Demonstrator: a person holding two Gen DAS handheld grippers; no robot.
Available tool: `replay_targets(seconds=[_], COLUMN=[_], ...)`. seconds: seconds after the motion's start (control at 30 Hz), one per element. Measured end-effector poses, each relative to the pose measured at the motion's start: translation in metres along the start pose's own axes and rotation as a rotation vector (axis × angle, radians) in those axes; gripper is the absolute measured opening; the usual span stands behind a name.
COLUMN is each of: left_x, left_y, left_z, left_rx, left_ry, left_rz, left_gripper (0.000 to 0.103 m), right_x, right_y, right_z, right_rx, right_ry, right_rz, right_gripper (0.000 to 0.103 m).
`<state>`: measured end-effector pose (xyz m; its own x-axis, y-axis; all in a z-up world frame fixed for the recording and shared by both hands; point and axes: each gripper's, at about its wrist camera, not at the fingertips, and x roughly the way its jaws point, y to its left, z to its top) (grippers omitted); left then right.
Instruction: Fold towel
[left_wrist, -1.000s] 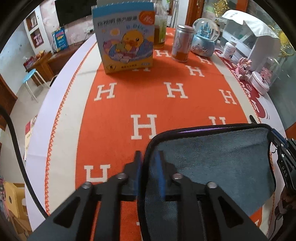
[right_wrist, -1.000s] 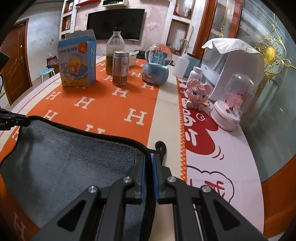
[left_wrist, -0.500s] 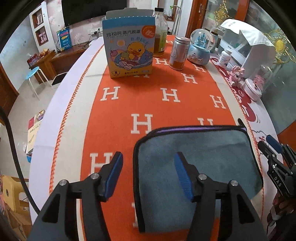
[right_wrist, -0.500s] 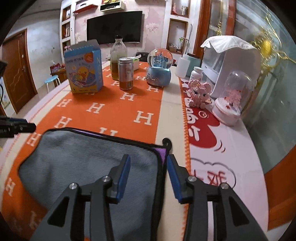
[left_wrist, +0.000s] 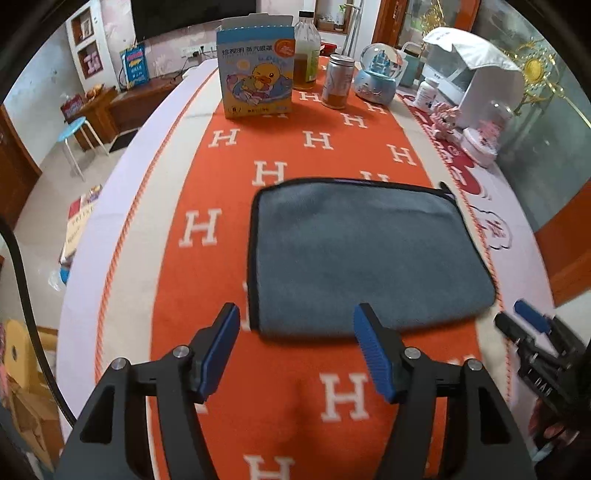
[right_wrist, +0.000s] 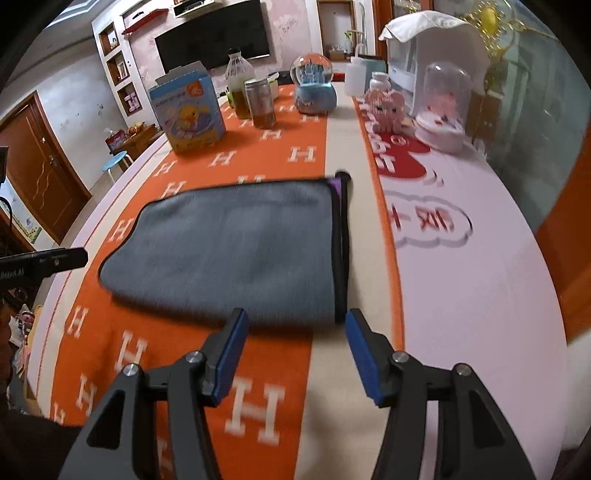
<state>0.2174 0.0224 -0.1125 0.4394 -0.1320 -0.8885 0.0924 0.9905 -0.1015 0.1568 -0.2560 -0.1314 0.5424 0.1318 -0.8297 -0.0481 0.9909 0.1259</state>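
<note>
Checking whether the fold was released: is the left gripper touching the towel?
Apart. In the left wrist view the left gripper is open, its blue pads short of the towel, with orange cloth showing between them.

Towel matt plush cloth; can glossy metal.
</note>
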Motion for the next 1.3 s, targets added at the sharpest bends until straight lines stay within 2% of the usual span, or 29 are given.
replay_targets(seconds=[0.07, 0.2, 0.27, 0.37, 0.47, 0.57, 0.67, 0.83, 1.07, 1.3], left_x=[-0.009, -0.032, -0.043, -0.063, -0.085, -0.109, -0.133, -0.163, -0.187, -0.2], left_y=[-0.001, -0.004, -0.005, -0.008, -0.012, -0.019, -0.025, -0.035, -0.051, -0.068], left_z=[-0.012, -0.035, -0.042, -0.056, -0.066, -0.073, -0.082, -0.094, -0.116, -0.131], left_rx=[-0.015, -0.032, -0.035, -0.036, -0.041, -0.038, -0.036, -0.053, -0.036, 0.01], left_ry=[-0.003, -0.015, -0.018, -0.028, -0.044, -0.079, -0.121, -0.162, -0.196, -0.241], left_rz=[0.0, 0.012, 0.015, 0.019, 0.014, 0.023, 0.039, 0.05, 0.069, 0.119], left_gripper=[0.073, 0.077, 0.084, 0.087, 0.091, 0.092, 0.092, 0.093, 0.093, 0.093], right_x=[-0.012, -0.037, -0.051, -0.076, -0.098, -0.124, -0.141, -0.159, -0.186, -0.19], right_y=[0.0, 0.002, 0.005, 0.01, 0.017, 0.028, 0.035, 0.037, 0.057, 0.062], right_z=[-0.011, -0.022, -0.026, -0.029, -0.031, -0.033, -0.032, -0.039, -0.057, -0.067], right_rx=[0.012, 0.004, -0.011, -0.02, -0.026, -0.052, -0.046, -0.006, -0.033, -0.023], right_ry=[0.007, -0.007, -0.02, -0.043, -0.058, -0.084, -0.061, -0.018, -0.02, -0.032], right_rz=[0.0, -0.004, -0.011, 0.0, 0.027, 0.038, 0.035, 0.064, 0.079, 0.015], right_gripper=[0.066, 0.072, 0.08, 0.089, 0.094, 0.098, 0.102, 0.103, 0.103, 0.103])
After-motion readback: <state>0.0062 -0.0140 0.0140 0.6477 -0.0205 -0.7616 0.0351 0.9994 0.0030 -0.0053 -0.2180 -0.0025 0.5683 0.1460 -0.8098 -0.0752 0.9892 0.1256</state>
